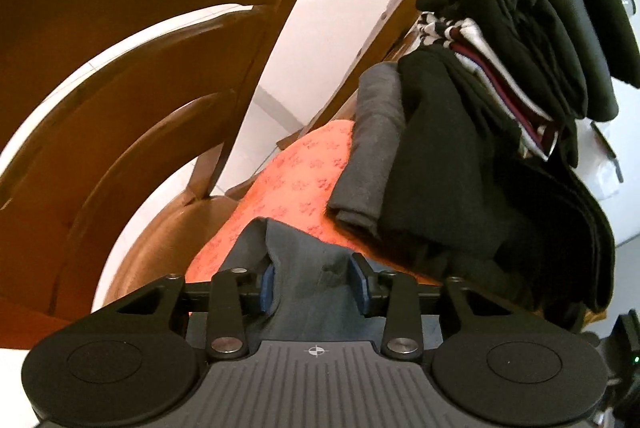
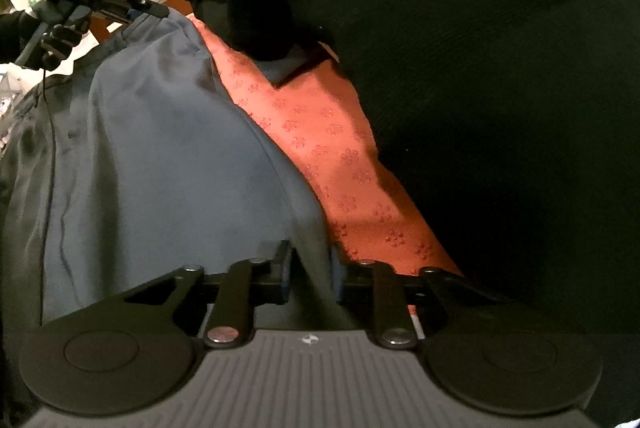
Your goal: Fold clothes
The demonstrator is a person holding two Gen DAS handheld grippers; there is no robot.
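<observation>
While gripping the crumpled blue-grey cloth garment (image 2: 168, 156) in both grippers (image 1: 313, 282) (image 2: 310, 274): unfolded yet. Beside it, done already: tall stack of folded dark clothes (image 1: 500, 116) on orange patterned chair cushion (image 1: 292, 180).

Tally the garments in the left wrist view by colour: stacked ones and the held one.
Black or dark, pile: about 4, layers blur
Striped: 1
Grey folded: 1
Grey-blue garment, left gripper pinching it: 1
Total: about 7
</observation>
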